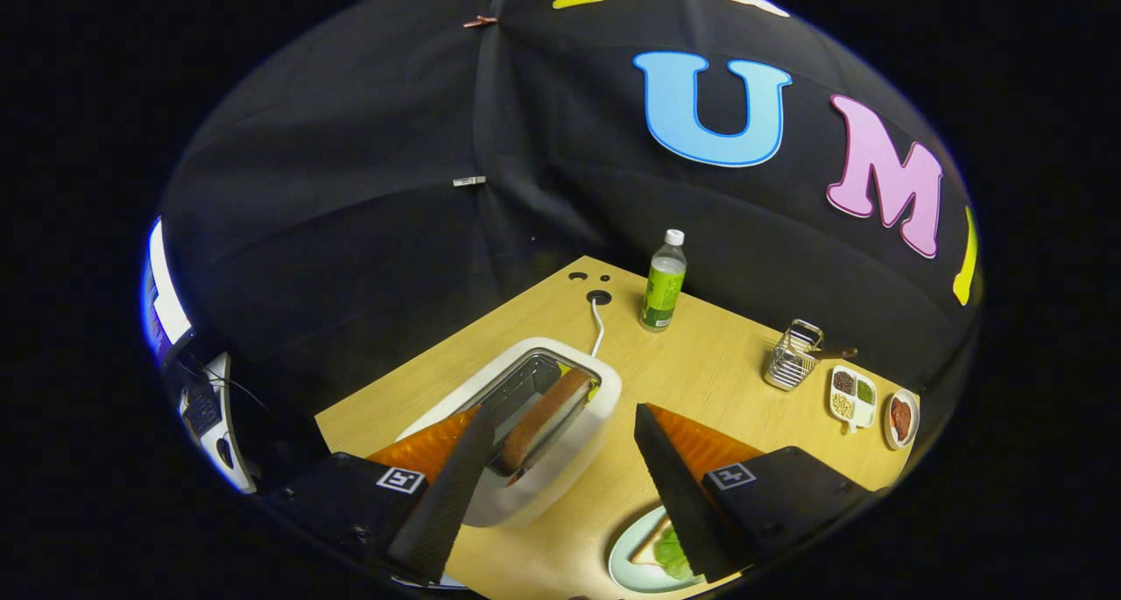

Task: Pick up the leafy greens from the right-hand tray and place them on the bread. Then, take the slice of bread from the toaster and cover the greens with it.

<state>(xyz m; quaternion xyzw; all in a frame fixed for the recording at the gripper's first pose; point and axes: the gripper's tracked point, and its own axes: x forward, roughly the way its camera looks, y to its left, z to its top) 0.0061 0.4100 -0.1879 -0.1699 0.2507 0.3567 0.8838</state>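
The tool [560,460] hangs above the wooden tabletop [701,372] with its two fingers spread wide apart — released, grasping nothing. The left finger [447,486] lies over the near corner of the white toaster [560,460], and the right finger [679,486] reaches down toward a pale green plate [626,565] at the near edge of the tabletop.

In the toaster's slot stands a slice of bread [547,416], its brown crust edge showing along the opening, just ahead of and between the fingertips. A white cord [598,324] runs from the back of the toaster to a round hole in the tabletop.

On the plate, partly hidden behind the right finger, lies a second slice of bread [650,547] with the leafy greens [673,554] resting on top of it.

Beyond the toaster, near the far edge, stands a bottle [663,283] with a green label and a white cap, upright. Off to the right of the fingers sit a wire basket [791,356] — a brown handle sticks out of it — then a small white divided tray [852,396] holding dark, green and pale bits, and just beside that a small dish [901,419] with something reddish-brown in it.
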